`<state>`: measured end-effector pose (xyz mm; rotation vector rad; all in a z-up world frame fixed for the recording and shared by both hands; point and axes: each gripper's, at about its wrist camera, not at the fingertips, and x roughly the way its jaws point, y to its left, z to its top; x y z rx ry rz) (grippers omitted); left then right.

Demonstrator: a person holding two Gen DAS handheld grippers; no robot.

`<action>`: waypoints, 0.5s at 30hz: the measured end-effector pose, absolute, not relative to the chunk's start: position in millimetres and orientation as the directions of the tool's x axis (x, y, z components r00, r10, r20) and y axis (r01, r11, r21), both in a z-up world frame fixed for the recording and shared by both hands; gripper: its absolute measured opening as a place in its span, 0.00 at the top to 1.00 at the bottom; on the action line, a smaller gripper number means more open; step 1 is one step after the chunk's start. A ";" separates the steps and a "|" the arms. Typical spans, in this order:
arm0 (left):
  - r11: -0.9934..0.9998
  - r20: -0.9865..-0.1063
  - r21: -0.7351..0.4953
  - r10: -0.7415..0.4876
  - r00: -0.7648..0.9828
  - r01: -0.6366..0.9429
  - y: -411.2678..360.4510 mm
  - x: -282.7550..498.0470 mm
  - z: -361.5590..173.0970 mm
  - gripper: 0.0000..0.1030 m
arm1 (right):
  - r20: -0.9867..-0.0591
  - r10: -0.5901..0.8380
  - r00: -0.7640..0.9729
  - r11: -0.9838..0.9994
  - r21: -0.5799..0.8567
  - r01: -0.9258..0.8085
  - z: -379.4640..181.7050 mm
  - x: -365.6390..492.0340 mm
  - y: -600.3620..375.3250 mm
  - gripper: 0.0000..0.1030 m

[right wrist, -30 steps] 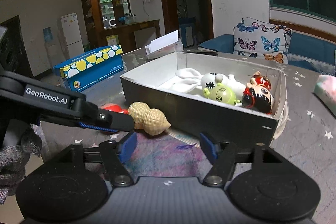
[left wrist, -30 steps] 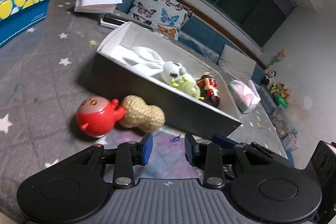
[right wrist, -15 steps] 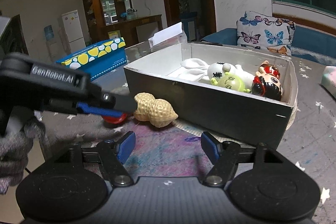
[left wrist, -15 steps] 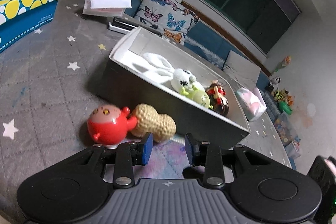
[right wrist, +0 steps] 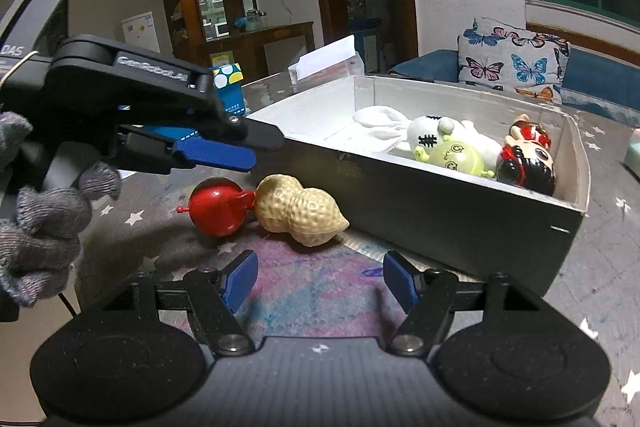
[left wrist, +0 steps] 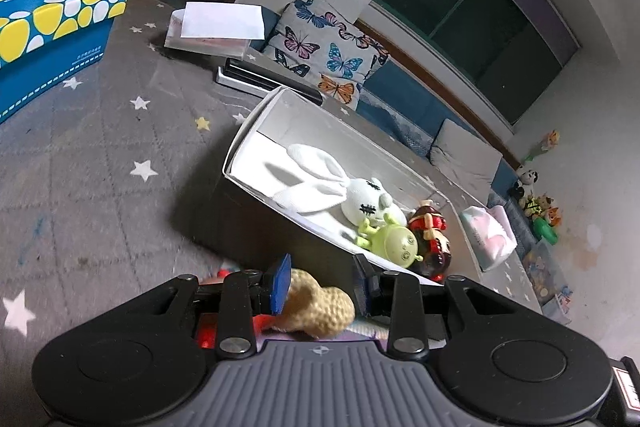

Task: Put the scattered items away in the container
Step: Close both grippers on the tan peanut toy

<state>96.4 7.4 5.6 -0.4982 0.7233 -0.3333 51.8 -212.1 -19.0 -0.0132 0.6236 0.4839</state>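
Observation:
A tan peanut toy lies on the grey starred cloth beside a red round toy, just in front of the open box. The box holds a white bunny, a green figure and a red-and-black doll. My left gripper hovers open just above the two toys. In the left wrist view the peanut shows between its spread blue pads, not gripped. My right gripper is open and empty, a little short of the peanut.
A blue and yellow tissue box stands at the far left. A white paper-topped box and a dark flat device lie behind the open box. A pink-white pack lies to its right. A butterfly cushion sits on the sofa.
My left gripper has moved forward and over the peanut and opened wider, so the peanut now sits between its pads. The right gripper has barely moved.

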 end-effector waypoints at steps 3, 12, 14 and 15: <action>0.838 -0.561 -0.534 -0.451 0.694 0.113 6.5 103.9 0.8 0.66 | -0.566 0.429 0.704 0.890 0.133 -0.436 -20.9 56.5 -210.7 0.31; 0.849 -0.583 -0.515 -0.450 0.677 0.120 -1.0 112.6 -7.5 0.65 | -0.575 0.439 0.690 0.884 0.139 -0.447 -25.6 70.6 -203.9 0.31; 0.844 -0.589 -0.523 -0.462 0.664 0.123 -2.6 113.1 -9.4 0.65 | -0.576 0.440 0.689 0.883 0.139 -0.448 -26.5 72.3 -202.7 0.31; 0.840 -0.584 -0.525 -0.471 0.661 0.135 -4.2 112.0 -9.7 0.65 | -0.577 0.440 0.688 0.883 0.139 -0.448 -26.9 73.0 -202.3 0.31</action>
